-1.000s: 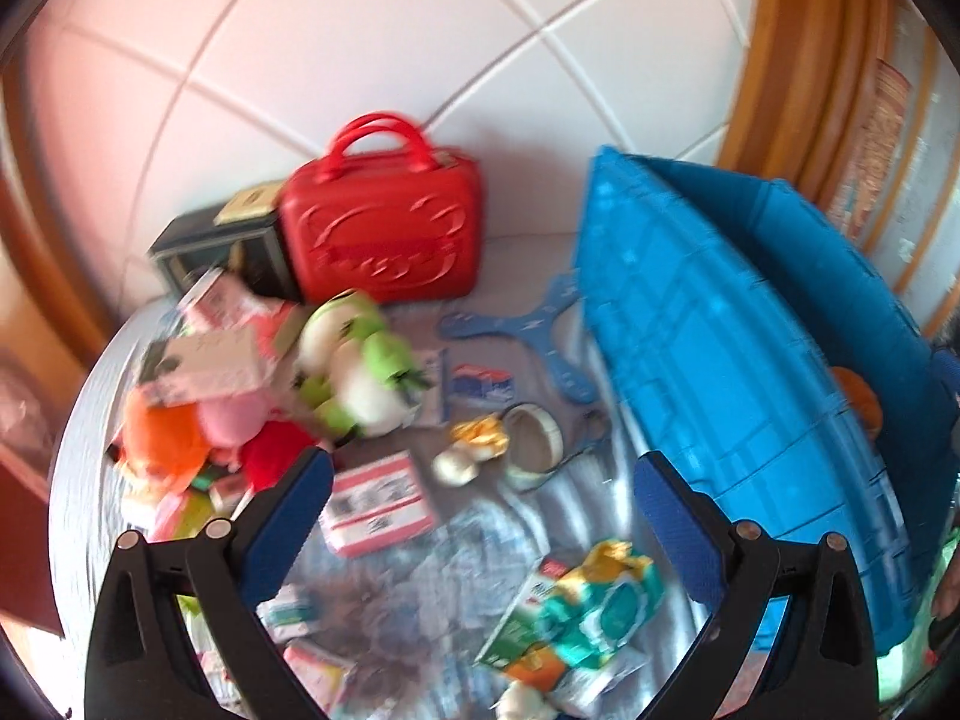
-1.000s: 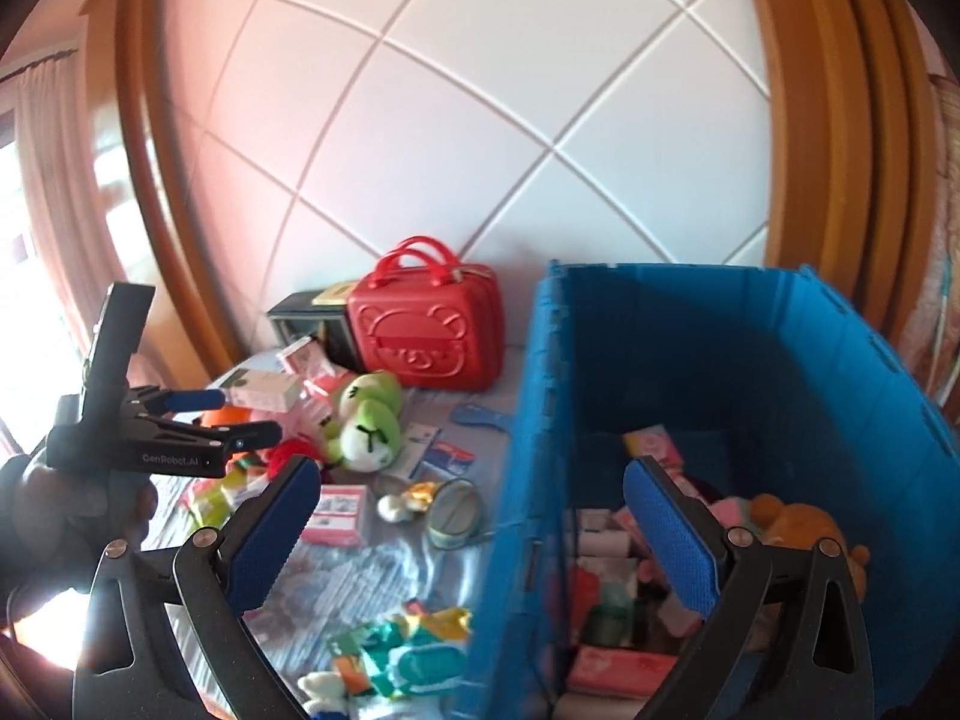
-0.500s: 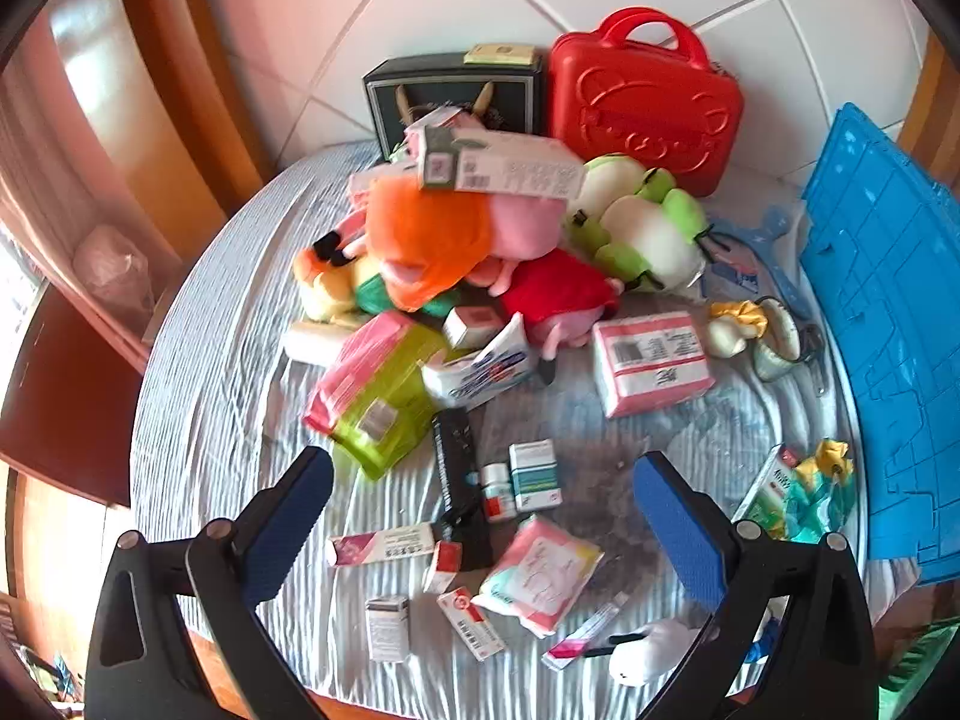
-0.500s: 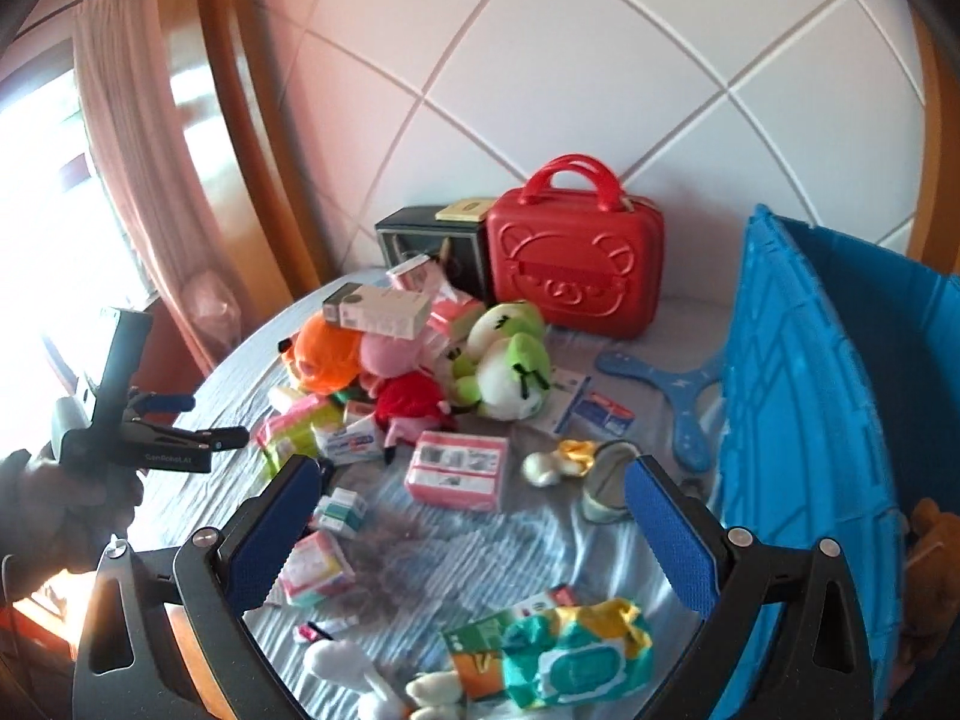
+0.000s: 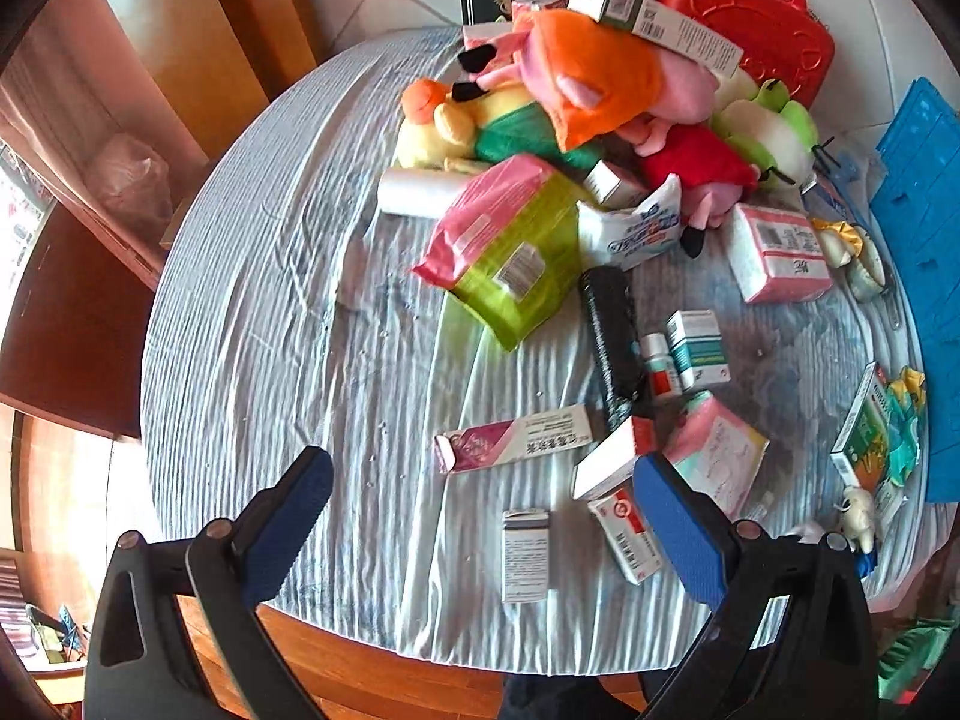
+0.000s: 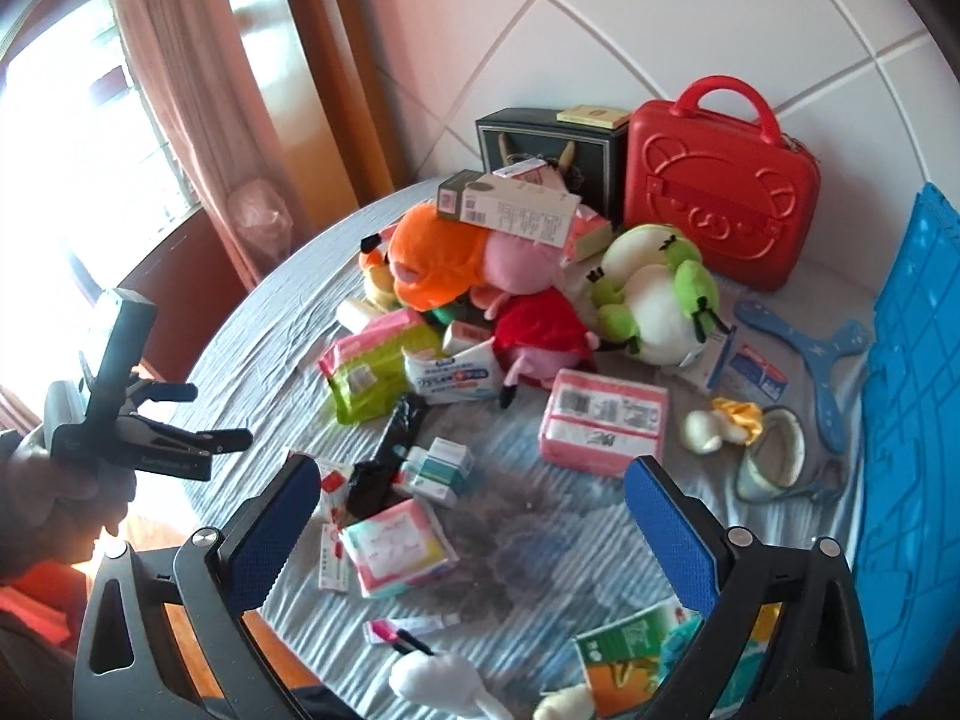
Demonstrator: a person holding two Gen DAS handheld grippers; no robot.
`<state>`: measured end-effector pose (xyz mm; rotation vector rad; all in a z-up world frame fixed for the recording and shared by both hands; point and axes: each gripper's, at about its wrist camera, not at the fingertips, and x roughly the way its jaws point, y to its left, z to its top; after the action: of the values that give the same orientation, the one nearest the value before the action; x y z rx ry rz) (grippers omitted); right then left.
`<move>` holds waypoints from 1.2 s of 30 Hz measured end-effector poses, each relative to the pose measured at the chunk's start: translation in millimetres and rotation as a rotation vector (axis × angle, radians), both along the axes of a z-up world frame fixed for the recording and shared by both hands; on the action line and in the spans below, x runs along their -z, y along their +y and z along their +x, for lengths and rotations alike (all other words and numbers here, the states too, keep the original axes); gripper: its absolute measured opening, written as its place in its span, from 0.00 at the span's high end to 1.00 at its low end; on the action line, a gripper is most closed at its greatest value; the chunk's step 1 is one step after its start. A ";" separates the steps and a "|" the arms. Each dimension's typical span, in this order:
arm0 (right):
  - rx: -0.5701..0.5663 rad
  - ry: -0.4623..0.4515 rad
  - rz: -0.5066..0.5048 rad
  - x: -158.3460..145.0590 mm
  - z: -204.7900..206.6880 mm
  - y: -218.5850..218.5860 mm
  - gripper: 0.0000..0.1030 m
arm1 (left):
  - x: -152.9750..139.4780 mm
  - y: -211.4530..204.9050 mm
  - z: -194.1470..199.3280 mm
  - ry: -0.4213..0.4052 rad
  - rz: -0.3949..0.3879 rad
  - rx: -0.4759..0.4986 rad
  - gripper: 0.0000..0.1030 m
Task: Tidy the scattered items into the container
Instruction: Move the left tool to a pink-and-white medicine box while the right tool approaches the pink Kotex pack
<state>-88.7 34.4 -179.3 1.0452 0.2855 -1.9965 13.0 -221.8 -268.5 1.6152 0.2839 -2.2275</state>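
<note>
Left tongs (image 5: 480,516) now nearer boxes (image 5: 525,552)

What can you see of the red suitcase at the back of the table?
The red suitcase is a small hard-shell case, glossy like moulded plastic, with a looped top handle and an embossed bear-face design on its front. It stands upright and closed at the back of the table against the white tiled wall. A dark box stands right beside it; whether they touch is unclear. The green and white plush lies just in front of it. Neither gripper is near it.
</note>
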 end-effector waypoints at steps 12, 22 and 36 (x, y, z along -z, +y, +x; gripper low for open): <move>-0.102 -0.100 0.164 97.1 31.8 -67.0 0.00 | 89.3 -12.9 -8.3 -0.084 0.038 0.213 0.09; -0.061 -0.177 0.267 155.0 35.7 -78.7 0.00 | 134.9 -7.9 -30.8 -0.085 0.054 0.451 0.26; -0.039 -0.213 0.305 180.5 32.8 -90.6 0.00 | 123.2 -23.1 -25.6 0.001 0.116 0.396 0.68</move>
<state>-55.9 -56.2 -359.9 1.4213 0.5013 -1.8233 -12.6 -244.9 -391.6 1.8665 0.0992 -2.5401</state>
